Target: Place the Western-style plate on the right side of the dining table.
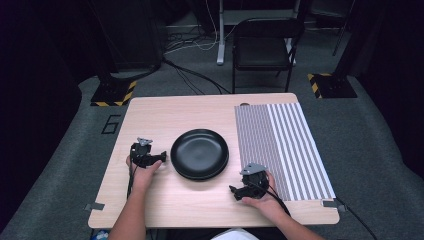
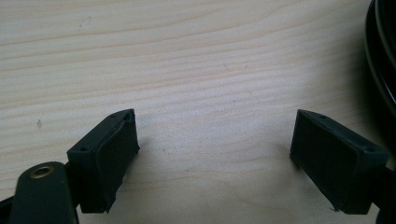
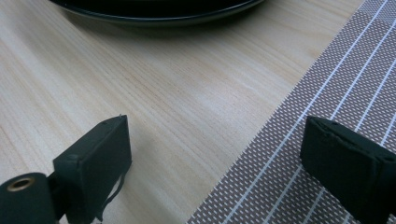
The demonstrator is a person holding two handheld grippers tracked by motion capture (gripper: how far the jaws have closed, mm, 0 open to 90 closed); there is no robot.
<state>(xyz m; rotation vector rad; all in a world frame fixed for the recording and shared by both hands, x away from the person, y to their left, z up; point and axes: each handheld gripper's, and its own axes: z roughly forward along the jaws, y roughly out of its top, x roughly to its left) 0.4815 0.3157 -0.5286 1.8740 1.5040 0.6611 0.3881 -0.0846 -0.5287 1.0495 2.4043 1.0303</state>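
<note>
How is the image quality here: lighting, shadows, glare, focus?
High view: table evenly lit, room around it dark, black plate shows a soft sheen. Left gripper view: wood grain sharp, left gripper casts soft shadows, plate rim blurred at the edge. Right gripper view: striped mat crisp, plate's shadow soft on the wood.

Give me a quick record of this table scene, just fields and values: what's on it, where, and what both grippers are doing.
surface: wooden table
centre item: black plate, looks stacked on a second one, nothing on it
right side: striped placemat, lying flat
left gripper: open, nothing between the jaws, just left of the plate, not touching it
right gripper: open, nothing between the jaws, low over the placemat's near left edge
beyond the table: black chair
</note>
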